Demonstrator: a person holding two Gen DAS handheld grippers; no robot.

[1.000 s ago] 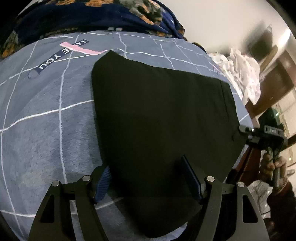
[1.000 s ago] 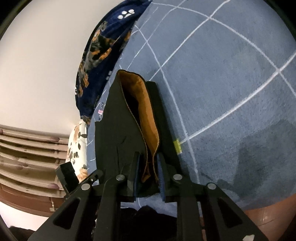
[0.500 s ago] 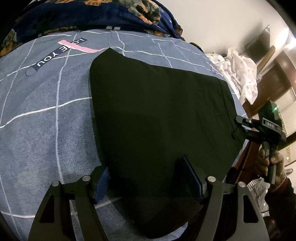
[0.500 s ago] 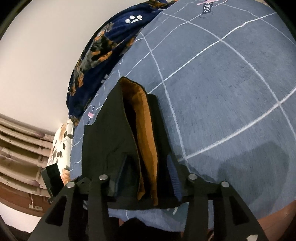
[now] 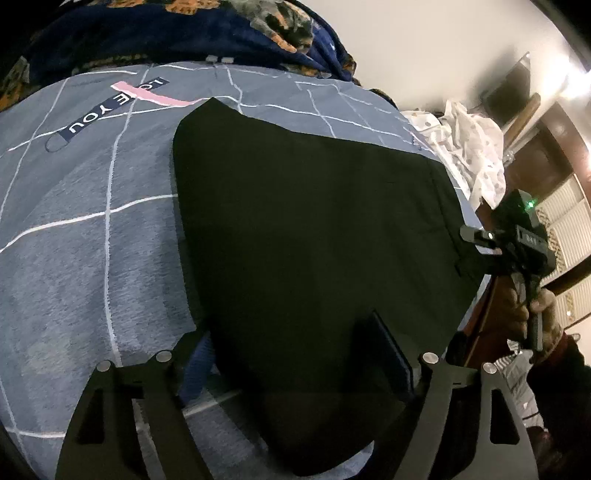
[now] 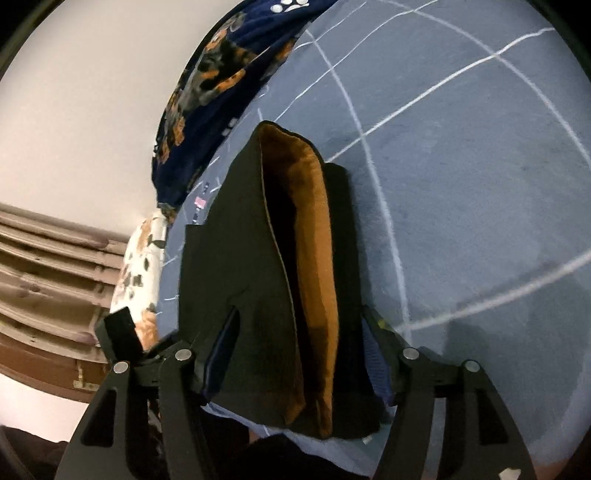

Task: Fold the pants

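Pants (image 5: 314, 229) being released: both grippers' jaws being opened, left gripper (image 5: 295, 354) at hem, right gripper (image 6: 299, 354) at waistband, cloth between, ungripped.

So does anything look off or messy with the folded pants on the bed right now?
Mostly tidy. The black pants lie flat, but at the waistband end the layers gape, exposing orange lining, and one layer sticks out past the rest.

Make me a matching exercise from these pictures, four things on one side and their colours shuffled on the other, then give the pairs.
Things:
1. pants
2. pants lining
3. bedsheet
4. blanket

Colours:
A. navy with orange pattern
B. grey-blue with white grid lines
C. black
D. orange-brown

Pairs: 1-C, 2-D, 3-B, 4-A
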